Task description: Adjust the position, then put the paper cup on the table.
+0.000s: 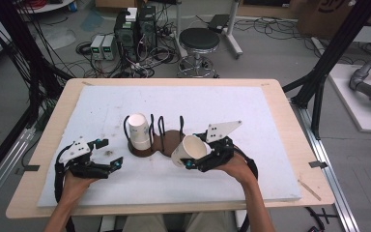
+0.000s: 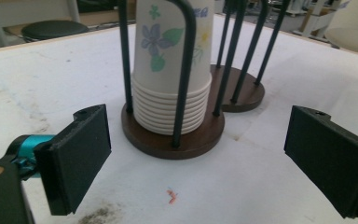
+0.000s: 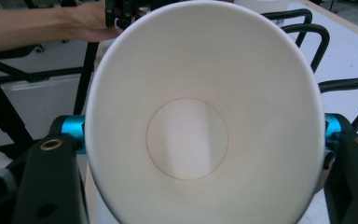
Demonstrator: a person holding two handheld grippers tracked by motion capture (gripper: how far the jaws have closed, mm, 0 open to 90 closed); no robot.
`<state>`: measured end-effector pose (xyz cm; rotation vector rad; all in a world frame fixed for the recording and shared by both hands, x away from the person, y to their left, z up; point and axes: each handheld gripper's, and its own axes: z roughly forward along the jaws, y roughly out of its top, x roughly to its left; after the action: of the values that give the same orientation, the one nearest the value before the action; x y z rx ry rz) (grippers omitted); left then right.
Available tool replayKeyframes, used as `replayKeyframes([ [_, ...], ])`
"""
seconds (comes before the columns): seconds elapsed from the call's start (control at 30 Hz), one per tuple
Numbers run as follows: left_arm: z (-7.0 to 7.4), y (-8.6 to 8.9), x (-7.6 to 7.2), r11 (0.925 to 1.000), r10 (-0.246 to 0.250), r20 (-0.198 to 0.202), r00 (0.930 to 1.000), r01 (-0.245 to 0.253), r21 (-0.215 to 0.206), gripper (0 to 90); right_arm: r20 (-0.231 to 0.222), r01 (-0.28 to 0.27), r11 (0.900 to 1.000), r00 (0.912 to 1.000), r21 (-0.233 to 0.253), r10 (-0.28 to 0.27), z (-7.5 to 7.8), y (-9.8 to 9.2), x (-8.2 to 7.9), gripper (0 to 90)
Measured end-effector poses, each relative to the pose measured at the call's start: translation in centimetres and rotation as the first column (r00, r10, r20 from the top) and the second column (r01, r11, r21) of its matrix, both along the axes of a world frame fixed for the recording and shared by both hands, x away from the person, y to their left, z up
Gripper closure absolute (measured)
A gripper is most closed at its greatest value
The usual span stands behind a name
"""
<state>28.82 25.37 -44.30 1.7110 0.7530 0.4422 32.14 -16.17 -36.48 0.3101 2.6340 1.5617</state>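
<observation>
A stack of upside-down paper cups point(image 1: 139, 130) with a flower print point(image 2: 172, 70) stands inside the black wire loops of a holder on a round brown base point(image 2: 186, 142). A second brown base point(image 2: 243, 95) with more loops sits just behind it, with no cup in it. My left gripper point(image 1: 110, 152) hovers low in front of the stack, open, its pads point(image 2: 79, 154) wide apart and nothing between them. My right gripper point(image 1: 196, 155) is shut on a single white paper cup point(image 1: 188, 149), tilted on its side to the right of the holder. The cup's mouth point(image 3: 200, 121) faces the camera.
The white foam mat point(image 1: 270, 145) covers a wooden table point(image 1: 53, 130). A small red mark point(image 2: 171, 196) and a dark smudge lie near my left gripper. Beyond the table stand a stool point(image 1: 199, 41), electronics boxes point(image 1: 135, 29), cables and black frame posts point(image 1: 335, 53).
</observation>
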Motion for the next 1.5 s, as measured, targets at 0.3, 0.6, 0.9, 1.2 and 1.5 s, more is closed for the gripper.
replayKeyframes([
  [0.3, -0.4, 0.1, 0.1, 0.9988, 0.049, 0.010, 0.9988, -0.049, -0.002, 7.1, 0.016, 0.001, 0.996, 0.9999, -0.087, 0.001, 0.1, 0.8, 0.2, 28.6],
  [0.6, -1.1, 0.1, 0.3, 0.9974, 0.072, 0.019, 0.9973, -0.071, -0.007, 7.1, 0.025, 0.001, 0.987, 0.9997, -0.162, 0.003, -0.1, 1.4, 0.2, 28.7],
  [0.9, -1.4, 0.1, 0.3, 0.9962, 0.086, 0.025, 0.9959, -0.087, 0.001, 7.1, 0.026, -0.005, 0.980, 0.9996, -0.198, 0.011, -0.2, 1.9, 0.3, 28.7],
  [1.2, -1.4, 0.2, 0.4, 0.9957, 0.093, 0.015, 0.9956, -0.093, -0.002, 7.1, 0.032, -0.006, 0.960, 0.9994, -0.279, 0.016, -0.4, 2.9, 0.1, 28.7],
  [1.5, -1.4, 0.1, 0.4, 0.9955, 0.094, 0.014, 0.9954, -0.094, 0.001, 7.1, 0.036, -0.011, 0.960, 0.9991, -0.281, 0.021, -0.4, 3.4, 0.1, 28.7],
])
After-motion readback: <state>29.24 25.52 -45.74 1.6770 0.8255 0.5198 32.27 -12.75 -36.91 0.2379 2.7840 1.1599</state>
